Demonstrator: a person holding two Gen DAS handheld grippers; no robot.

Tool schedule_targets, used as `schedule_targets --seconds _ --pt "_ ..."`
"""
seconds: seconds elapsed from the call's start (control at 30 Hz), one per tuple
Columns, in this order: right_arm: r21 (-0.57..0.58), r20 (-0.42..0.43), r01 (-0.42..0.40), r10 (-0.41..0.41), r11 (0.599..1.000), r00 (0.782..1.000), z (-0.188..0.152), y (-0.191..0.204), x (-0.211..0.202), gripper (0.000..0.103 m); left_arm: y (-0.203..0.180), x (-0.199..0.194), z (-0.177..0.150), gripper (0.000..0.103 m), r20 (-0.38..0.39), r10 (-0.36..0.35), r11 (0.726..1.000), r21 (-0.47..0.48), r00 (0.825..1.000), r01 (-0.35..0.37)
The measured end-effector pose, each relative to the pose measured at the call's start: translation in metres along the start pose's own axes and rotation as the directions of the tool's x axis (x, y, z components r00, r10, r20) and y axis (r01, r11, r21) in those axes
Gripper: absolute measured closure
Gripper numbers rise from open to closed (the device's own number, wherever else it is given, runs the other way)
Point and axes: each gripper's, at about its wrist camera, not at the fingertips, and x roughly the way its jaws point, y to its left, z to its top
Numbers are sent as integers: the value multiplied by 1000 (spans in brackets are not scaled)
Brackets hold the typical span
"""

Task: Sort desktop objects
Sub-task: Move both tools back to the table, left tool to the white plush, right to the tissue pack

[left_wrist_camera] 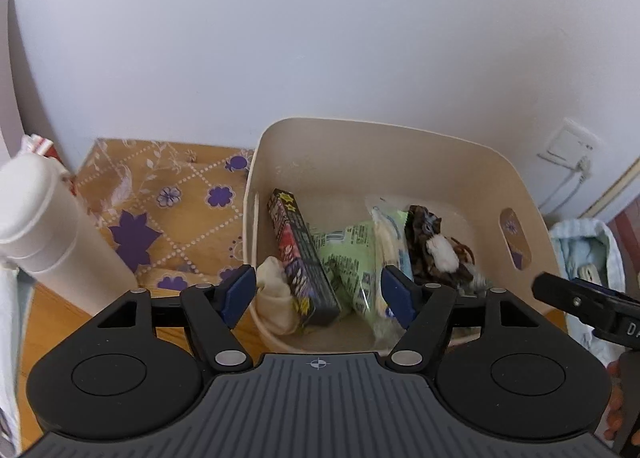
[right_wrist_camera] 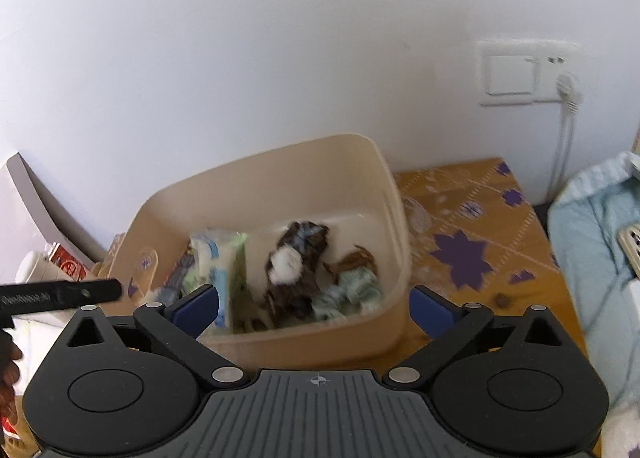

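A cream plastic bin [left_wrist_camera: 492, 173] stands on the table against the wall and holds a dark printed box [left_wrist_camera: 300, 254], a green packet [left_wrist_camera: 352, 254], a clear packet with blue print [left_wrist_camera: 390, 230], a brown-and-white plush toy [left_wrist_camera: 438, 254] and a cream cloth [left_wrist_camera: 274, 294]. My left gripper [left_wrist_camera: 316, 294] is open and empty above the bin's near rim. In the right wrist view the bin [right_wrist_camera: 260, 189] holds the plush toy [right_wrist_camera: 292, 270] and green bundles [right_wrist_camera: 352, 290]. My right gripper [right_wrist_camera: 314, 308] is open and empty, wide over the bin's front.
A white bottle [left_wrist_camera: 48, 225] stands left of the bin on an orange cloth with purple flowers [left_wrist_camera: 160, 201]. A light blue towel [right_wrist_camera: 592, 242] lies right of the table. A wall socket with a white cable [right_wrist_camera: 568, 97] is behind. The other gripper's tip [left_wrist_camera: 580, 306] shows at right.
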Motion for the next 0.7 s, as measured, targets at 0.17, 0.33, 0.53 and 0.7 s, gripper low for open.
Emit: schedule_targets --seconds 0.17,0.33,0.53,0.7 --pt "32 -2 10 -10 999 1000 -25 -20 -11 0 -6 -24 -13 30 19 5 999 34 1000 -6" --pt "-12 -28 40 -41 999 999 -56 -25 -31 0 -12 -31 -37 26 13 53 995 78 998 -54" --pt "-171 -74 43 -57 984 996 -101 -15 -46 0 -15 -25 -68 26 -52 95 991 97 994 -90" --pt "-323 -90 13 -44 946 995 -139 2 -50 0 -16 -10 -87 26 -98 139 985 118 985 -127"
